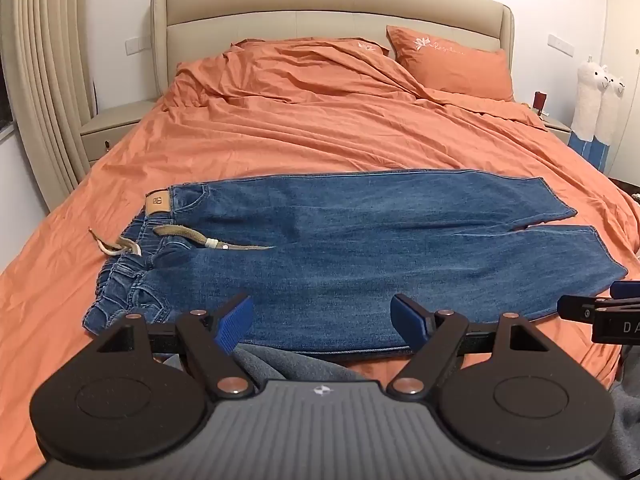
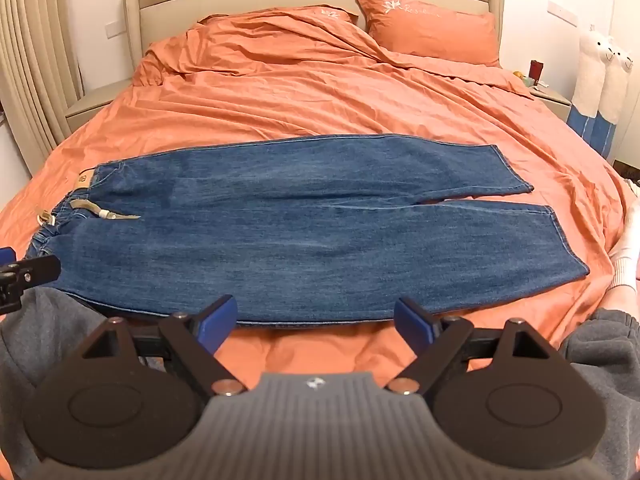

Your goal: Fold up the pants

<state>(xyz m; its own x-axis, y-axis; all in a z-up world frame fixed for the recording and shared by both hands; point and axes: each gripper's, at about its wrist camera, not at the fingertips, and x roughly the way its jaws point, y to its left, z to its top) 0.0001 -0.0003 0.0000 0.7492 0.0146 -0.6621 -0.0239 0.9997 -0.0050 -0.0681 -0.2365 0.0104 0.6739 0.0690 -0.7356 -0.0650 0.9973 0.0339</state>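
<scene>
A pair of blue jeans [image 1: 360, 248] lies flat and spread out across the orange bed, waistband with a tan drawstring [image 1: 180, 236] at the left, two leg ends at the right. The jeans also show in the right wrist view [image 2: 320, 232]. My left gripper [image 1: 322, 326] is open and empty, just short of the near edge of the jeans toward the waist side. My right gripper [image 2: 316, 322] is open and empty, at the near edge of the lower leg. The right gripper's tip shows at the right edge of the left wrist view [image 1: 600, 308].
The orange duvet [image 1: 320, 120] covers the bed, with pillows [image 1: 452, 64] at the beige headboard. Nightstands [image 1: 112, 128] stand on both sides. White plush toys [image 1: 596, 100] stand at the right. The person's grey-clad legs [image 2: 600, 344] are by the near bed edge.
</scene>
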